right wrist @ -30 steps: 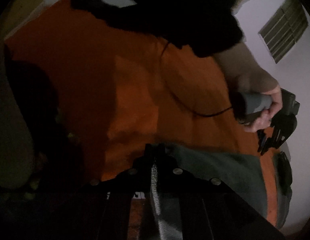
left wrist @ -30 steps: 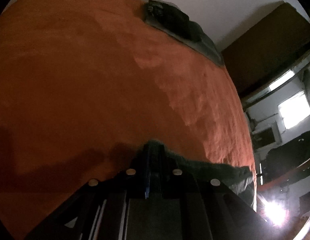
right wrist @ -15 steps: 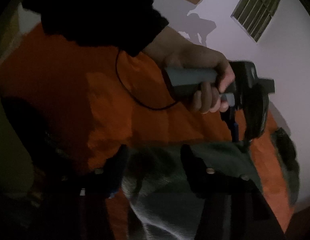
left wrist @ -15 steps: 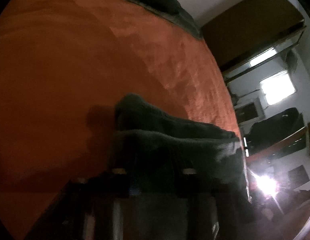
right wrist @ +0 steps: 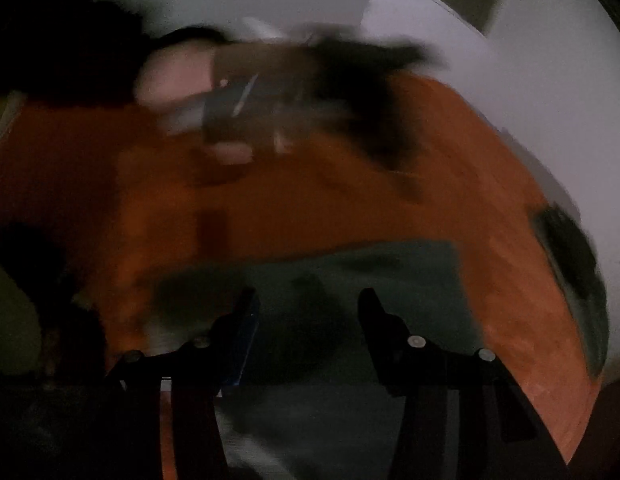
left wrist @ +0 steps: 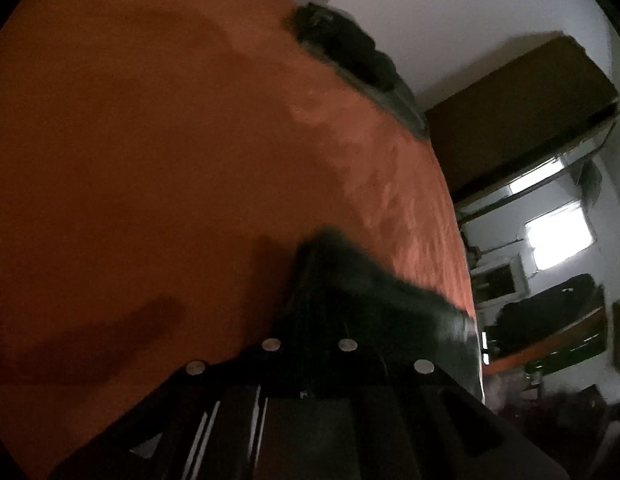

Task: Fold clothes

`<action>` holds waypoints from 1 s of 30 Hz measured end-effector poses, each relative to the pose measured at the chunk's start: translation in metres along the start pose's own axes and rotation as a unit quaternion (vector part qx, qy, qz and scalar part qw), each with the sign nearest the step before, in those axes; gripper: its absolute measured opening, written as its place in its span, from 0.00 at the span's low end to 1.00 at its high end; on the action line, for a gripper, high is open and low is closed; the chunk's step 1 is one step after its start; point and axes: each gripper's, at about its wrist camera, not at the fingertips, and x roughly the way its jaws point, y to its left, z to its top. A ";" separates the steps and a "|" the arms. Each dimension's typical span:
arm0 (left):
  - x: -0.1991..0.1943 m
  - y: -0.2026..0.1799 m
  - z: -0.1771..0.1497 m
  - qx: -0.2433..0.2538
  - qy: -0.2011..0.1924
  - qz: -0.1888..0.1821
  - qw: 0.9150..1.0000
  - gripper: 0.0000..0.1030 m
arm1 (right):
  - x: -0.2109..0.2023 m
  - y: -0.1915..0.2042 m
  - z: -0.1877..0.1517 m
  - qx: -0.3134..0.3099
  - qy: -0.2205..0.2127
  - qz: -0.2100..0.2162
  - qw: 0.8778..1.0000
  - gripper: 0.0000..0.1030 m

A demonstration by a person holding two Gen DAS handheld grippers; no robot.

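The dark green garment lies flat on the orange bedspread, long axis across the view. The right gripper hangs directly above it, jaws apart, gripping nothing. The left gripper is clenched on the garment's edge, which trails to its right; it is nearer for the coming fold.

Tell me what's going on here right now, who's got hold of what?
A person is folding a dark green garment on an orange bedspread. The left hand-held gripper is shut, with a dark edge of the garment at its tip. The right hand-held gripper stands open above the garment, gripping nothing. A dark pile of clothes lies at the bed's far edge. The right view is blurred.
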 end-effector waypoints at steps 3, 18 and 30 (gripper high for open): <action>-0.025 0.008 -0.060 -0.012 0.022 0.001 1.000 0.14 | 0.027 -0.074 0.035 0.054 0.051 0.042 0.996 0.48; -0.011 0.019 -0.184 -0.193 0.074 -0.119 0.971 0.29 | 0.143 -0.123 0.087 0.163 0.179 0.111 0.964 0.06; -0.011 0.028 -0.192 -0.246 0.018 -0.149 0.958 0.05 | 0.157 -0.147 0.080 0.258 0.179 0.088 0.945 0.06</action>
